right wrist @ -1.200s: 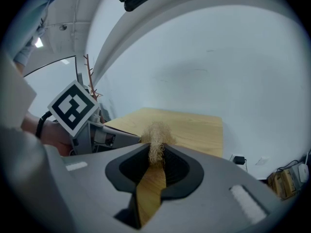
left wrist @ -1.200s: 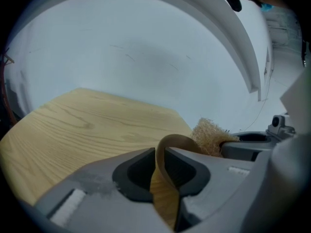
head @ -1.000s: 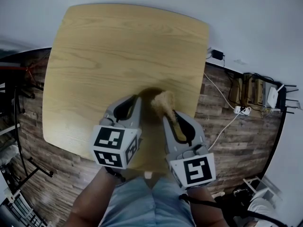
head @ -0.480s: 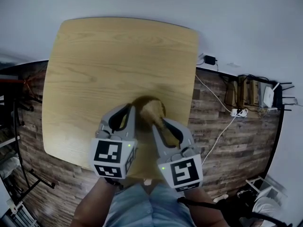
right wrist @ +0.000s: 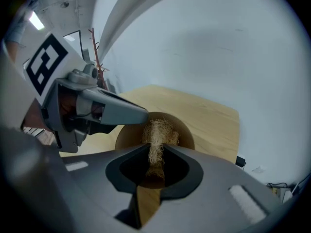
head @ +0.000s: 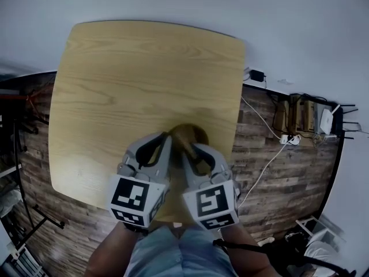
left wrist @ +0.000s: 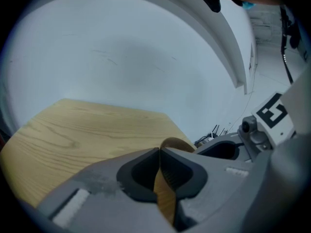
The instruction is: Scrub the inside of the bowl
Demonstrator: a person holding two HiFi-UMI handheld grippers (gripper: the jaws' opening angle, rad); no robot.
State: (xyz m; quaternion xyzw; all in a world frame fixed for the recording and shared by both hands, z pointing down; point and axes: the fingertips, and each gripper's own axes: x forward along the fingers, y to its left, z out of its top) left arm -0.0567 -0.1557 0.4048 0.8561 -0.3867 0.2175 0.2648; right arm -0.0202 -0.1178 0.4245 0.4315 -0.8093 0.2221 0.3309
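Note:
A brown wooden bowl (head: pixel 197 133) stands on the light wood table (head: pixel 132 79) near its front edge. My left gripper (head: pixel 166 138) is shut on the bowl's thin rim (left wrist: pixel 165 198), which runs up between its jaws (left wrist: pixel 160 152). My right gripper (head: pixel 193 150) is shut on the wooden handle (right wrist: pixel 147 203) of a scrubbing brush. The brush's straw-coloured bristles (right wrist: pixel 156 132) reach down inside the bowl (right wrist: pixel 130 135). In the head view the brush head is hidden behind the two grippers. The left gripper (right wrist: pixel 97 108) shows at the bowl's left edge in the right gripper view.
The table's front edge lies just below the grippers, over a dark plank floor (head: pixel 271 183). A power strip with white cables (head: pixel 291 137) and small devices lie on the floor at the right. A white wall (head: pixel 288 27) rises behind the table.
The right gripper has moved left, close beside the left one. The brush head, earlier visible above the bowl, has gone down into it. The left gripper stays on the rim.

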